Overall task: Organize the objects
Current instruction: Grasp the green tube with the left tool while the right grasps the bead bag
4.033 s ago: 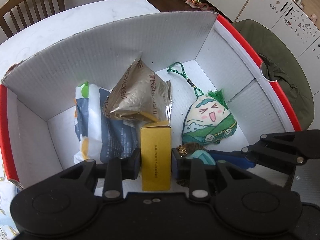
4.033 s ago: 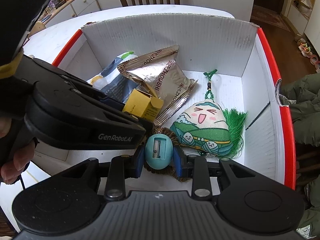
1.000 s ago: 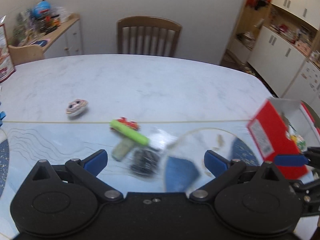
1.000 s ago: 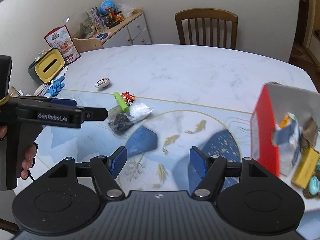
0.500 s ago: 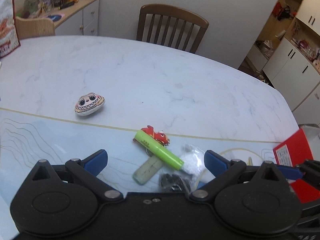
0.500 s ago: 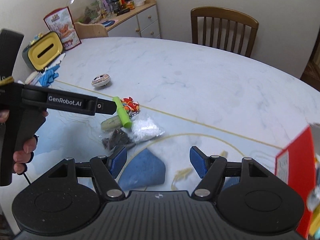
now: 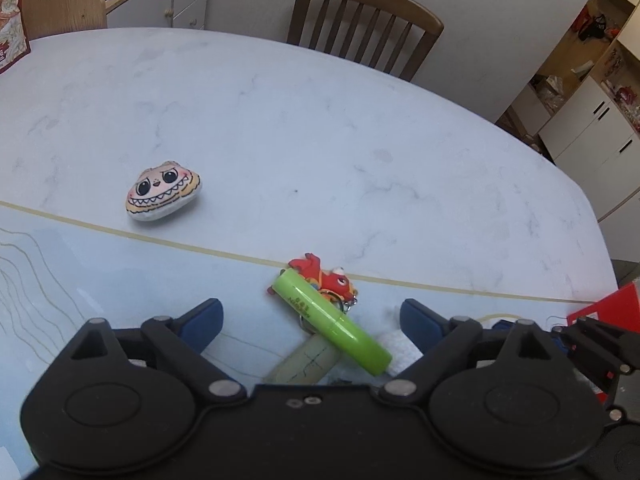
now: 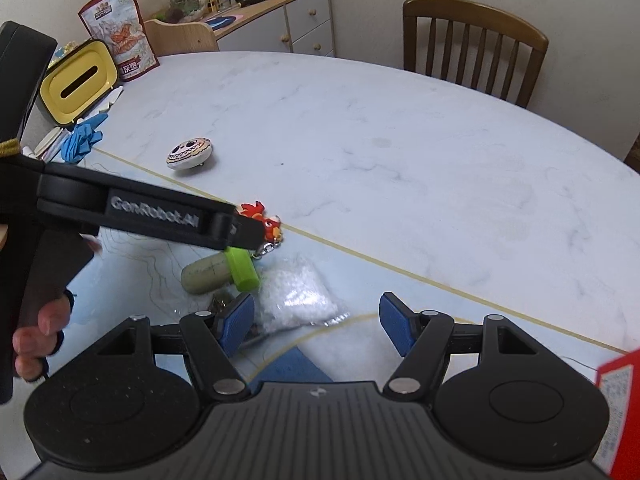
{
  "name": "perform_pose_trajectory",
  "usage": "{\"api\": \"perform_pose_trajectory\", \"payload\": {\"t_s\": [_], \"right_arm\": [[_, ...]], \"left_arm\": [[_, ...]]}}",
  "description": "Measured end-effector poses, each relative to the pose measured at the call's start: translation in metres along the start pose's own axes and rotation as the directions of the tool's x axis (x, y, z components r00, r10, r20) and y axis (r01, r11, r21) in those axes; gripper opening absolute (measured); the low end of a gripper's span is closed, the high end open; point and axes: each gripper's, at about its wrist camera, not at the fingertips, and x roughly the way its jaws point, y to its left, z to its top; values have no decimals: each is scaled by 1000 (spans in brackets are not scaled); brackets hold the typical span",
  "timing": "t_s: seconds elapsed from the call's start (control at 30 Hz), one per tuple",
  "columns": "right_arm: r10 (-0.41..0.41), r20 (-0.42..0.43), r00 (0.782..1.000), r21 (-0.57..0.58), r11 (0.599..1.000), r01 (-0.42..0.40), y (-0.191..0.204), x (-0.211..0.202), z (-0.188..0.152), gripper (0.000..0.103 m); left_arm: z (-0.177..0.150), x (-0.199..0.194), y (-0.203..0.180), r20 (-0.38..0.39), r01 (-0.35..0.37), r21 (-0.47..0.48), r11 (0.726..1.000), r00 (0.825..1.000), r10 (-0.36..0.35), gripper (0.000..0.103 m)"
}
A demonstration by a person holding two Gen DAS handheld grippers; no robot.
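A bright green tube (image 7: 332, 323) lies across a pale olive tube (image 7: 306, 364) and a red dragon keychain (image 7: 325, 276) on the table mat. My left gripper (image 7: 312, 320) is open right above them, the green tube between its blue pads. A painted face stone (image 7: 162, 191) rests further left on the marble. In the right wrist view my right gripper (image 8: 316, 326) hovers open over a clear bag of white beads (image 8: 302, 294), beside a dark small item (image 8: 222, 300). The left gripper's arm (image 8: 140, 212) covers part of the green tube (image 8: 241, 268).
A red box corner (image 8: 618, 400) shows at the right edge. A yellow tissue box (image 8: 78, 80), a snack bag (image 8: 120, 28) and blue gloves (image 8: 82, 140) sit at the table's far left. A wooden chair (image 7: 366, 26) stands behind the table. A hand (image 8: 36, 336) holds the left gripper.
Both grippers let go of the yellow box and blue sharpener in the red box, opened, and swung left. The left one has since lowered over the green tube.
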Motion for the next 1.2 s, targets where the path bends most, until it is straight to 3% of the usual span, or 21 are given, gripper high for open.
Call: {"api": "perform_pose_trajectory", "payload": {"t_s": [0.37,0.83,1.03,1.2], "right_arm": [[22,-27,999,-16,1000,-22,4,23,-1,67],[29,-19,999,-20,999,-29,7,22,-3,49],[24,-4,1000,-11,1000,-24,9,16,-5,39],[10,7,1000,-11,1000,-10,10,5,-7,33]], "left_arm": [[-4,12,10,-27,24,-51,998,999,-26,70],[-4,4,12,-24,113,-90,990,993,-116,24],[-5,-2,8,-17,107,-65,992,994,-108,14],[-4,-8,4,-7,124,-58,991,992,-124,14]]}}
